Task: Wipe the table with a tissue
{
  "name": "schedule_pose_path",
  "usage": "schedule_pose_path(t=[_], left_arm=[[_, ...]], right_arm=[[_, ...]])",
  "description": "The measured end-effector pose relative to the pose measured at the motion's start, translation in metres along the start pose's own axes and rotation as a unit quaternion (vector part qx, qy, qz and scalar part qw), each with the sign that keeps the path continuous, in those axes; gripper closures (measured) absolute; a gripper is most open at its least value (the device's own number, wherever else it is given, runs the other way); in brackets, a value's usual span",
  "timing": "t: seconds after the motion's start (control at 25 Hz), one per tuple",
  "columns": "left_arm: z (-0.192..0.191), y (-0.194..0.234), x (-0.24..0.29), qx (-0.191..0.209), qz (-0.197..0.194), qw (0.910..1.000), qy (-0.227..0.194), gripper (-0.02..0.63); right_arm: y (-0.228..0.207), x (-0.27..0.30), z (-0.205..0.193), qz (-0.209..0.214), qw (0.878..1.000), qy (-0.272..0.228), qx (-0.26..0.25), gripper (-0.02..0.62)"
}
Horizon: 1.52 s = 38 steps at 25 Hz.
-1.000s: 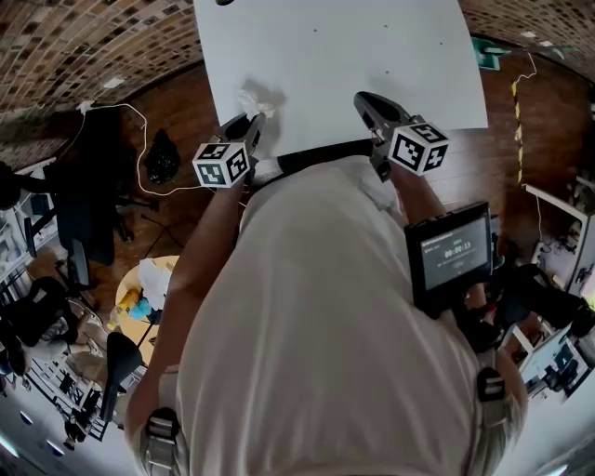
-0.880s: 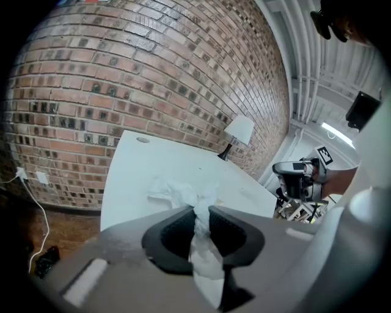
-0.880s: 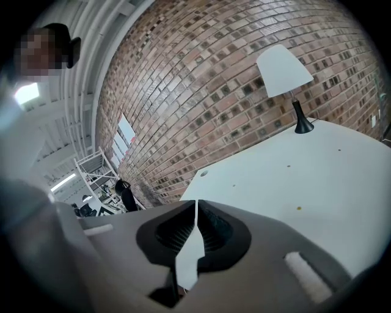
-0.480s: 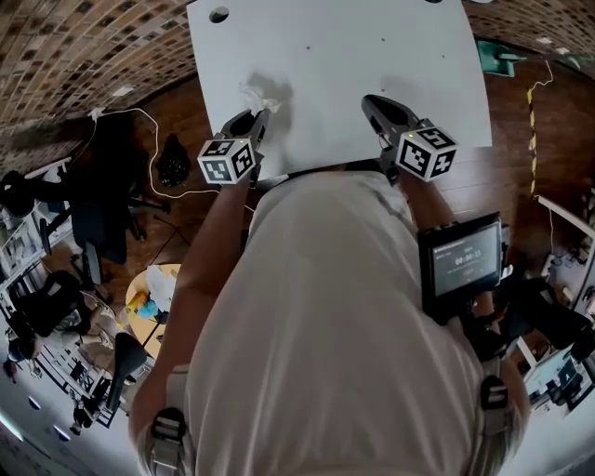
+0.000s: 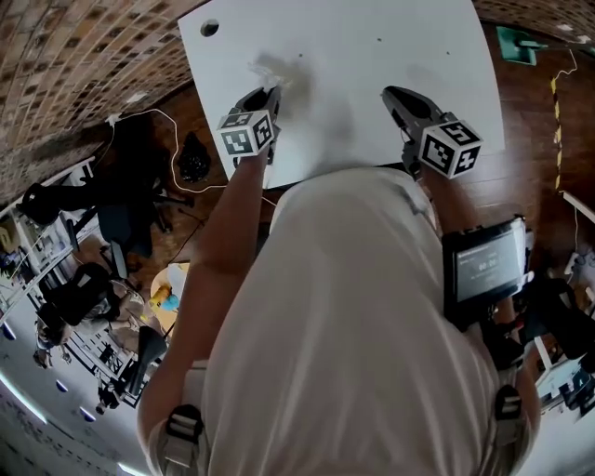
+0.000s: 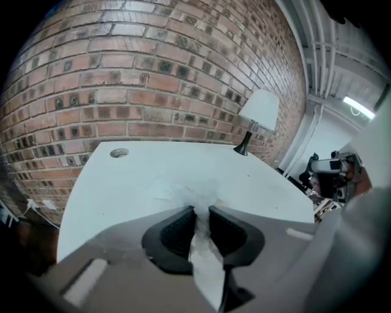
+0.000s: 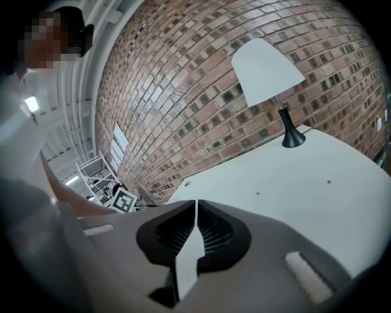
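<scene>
One crumpled tissue (image 6: 183, 191) was pinched tight between the jaws of the left gripper (image 5: 268, 93). Its loose wad was spread on the white table (image 5: 400, 42) close to the left edge, in from the near-left corner and short of the cable hole (image 5: 209, 28) at the far-left corner. The right gripper (image 7: 195, 205) was held above the near edge toward the right, its jaws closed together on nothing (it seemed to have no part in the wipe).

The stroke would probably go best if the left gripper kept that firm pinch so the paper could not drag out of the jaws. It also needed to stay tilted down, so that the soft wad pressed the surface and the hard jaw tips did not. Light, even pressure seemed wise, since thin tissue tears or bunches when pushed hard. Overlapping passes from the left edge toward the right would cover the top, stopping short of the lamp (image 7: 267, 70) by the far edge.
</scene>
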State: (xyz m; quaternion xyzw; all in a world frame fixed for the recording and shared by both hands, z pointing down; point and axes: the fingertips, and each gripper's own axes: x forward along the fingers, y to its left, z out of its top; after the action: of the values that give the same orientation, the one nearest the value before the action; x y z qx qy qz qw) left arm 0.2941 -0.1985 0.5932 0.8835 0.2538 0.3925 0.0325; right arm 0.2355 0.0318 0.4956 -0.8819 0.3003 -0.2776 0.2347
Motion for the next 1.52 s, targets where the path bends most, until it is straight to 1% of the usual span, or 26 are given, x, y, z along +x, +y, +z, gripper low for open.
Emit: schedule_pose_path(t=[0.12, 0.2, 0.36, 0.52, 0.64, 0.92, 1.16, 1.28, 1.52], left_arm=[[0.011, 0.008, 0.009, 0.004, 0.028, 0.9995, 0.015, 0.537], [0.018, 0.015, 0.017, 0.005, 0.040, 0.9990, 0.020, 0.537], [0.026, 0.024, 0.038, -0.013, 0.059, 0.9979, 0.022, 0.537], [0.035, 0.034, 0.053, -0.016, 0.103, 0.9942, 0.027, 0.535], [0.039, 0.037, 0.065, -0.022, 0.121, 0.9920, 0.028, 0.535], [0.039, 0.037, 0.078, -0.012, 0.136, 0.9898, 0.040, 0.535], [0.038, 0.034, 0.080, 0.019, 0.157, 0.9861, 0.051, 0.540], [0.040, 0.022, 0.087, 0.036, 0.153, 0.9862, 0.051, 0.541], [0.037, -0.007, 0.094, 0.062, 0.133, 0.9881, 0.046, 0.541]], right_arm=[[-0.015, -0.010, 0.000, -0.010, 1.000, -0.006, 0.015, 0.577], [-0.022, -0.013, 0.001, -0.012, 1.000, -0.008, 0.021, 0.577], [-0.034, -0.023, 0.001, -0.013, 1.000, -0.007, 0.027, 0.577], [-0.047, -0.036, 0.004, -0.017, 0.999, -0.012, 0.039, 0.577], [-0.058, -0.046, 0.006, -0.022, 0.999, -0.016, 0.045, 0.577], [-0.069, -0.057, 0.005, -0.034, 0.998, -0.018, 0.057, 0.577], [-0.072, -0.060, 0.007, -0.031, 0.998, -0.020, 0.056, 0.577], [-0.078, -0.067, 0.004, -0.030, 0.998, -0.021, 0.060, 0.577], [-0.091, -0.082, 0.007, -0.032, 0.997, -0.028, 0.061, 0.577]])
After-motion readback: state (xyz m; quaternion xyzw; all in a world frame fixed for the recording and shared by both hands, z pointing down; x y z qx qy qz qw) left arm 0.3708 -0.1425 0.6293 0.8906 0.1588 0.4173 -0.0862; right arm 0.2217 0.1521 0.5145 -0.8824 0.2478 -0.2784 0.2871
